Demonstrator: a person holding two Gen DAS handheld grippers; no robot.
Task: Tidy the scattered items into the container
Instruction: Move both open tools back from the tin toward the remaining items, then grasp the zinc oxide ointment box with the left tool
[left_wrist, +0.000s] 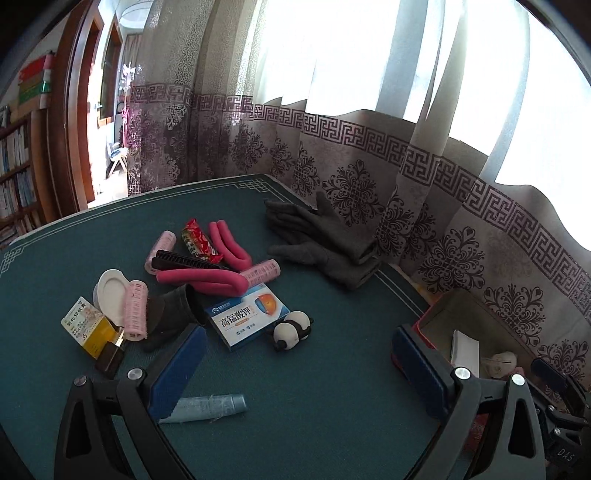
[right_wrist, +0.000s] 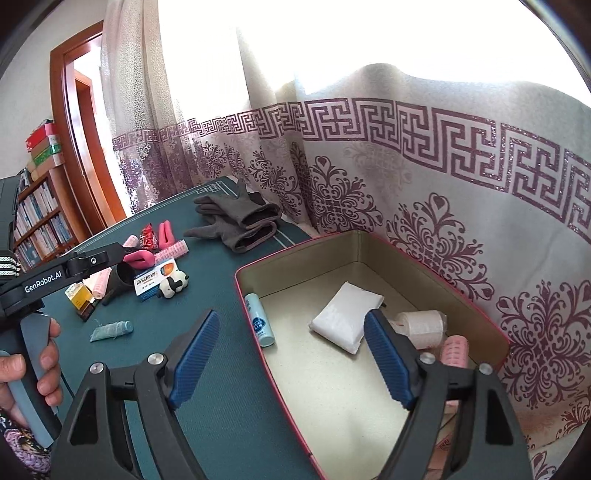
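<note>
Right gripper over box, jaws apart, empty. Left gripper over table, jaws apart, empty; tube beside left finger.

Bare green bench is lying open at lower centre of the left wrist view; scattered items are crowding the left, gloves blocking upper centre.

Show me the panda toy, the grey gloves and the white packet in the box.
panda toy (left_wrist: 291, 329), left wrist view, white body.
grey gloves (left_wrist: 325, 240), left wrist view, palm area.
white packet (right_wrist: 345, 317), right wrist view, middle of packet.
</note>
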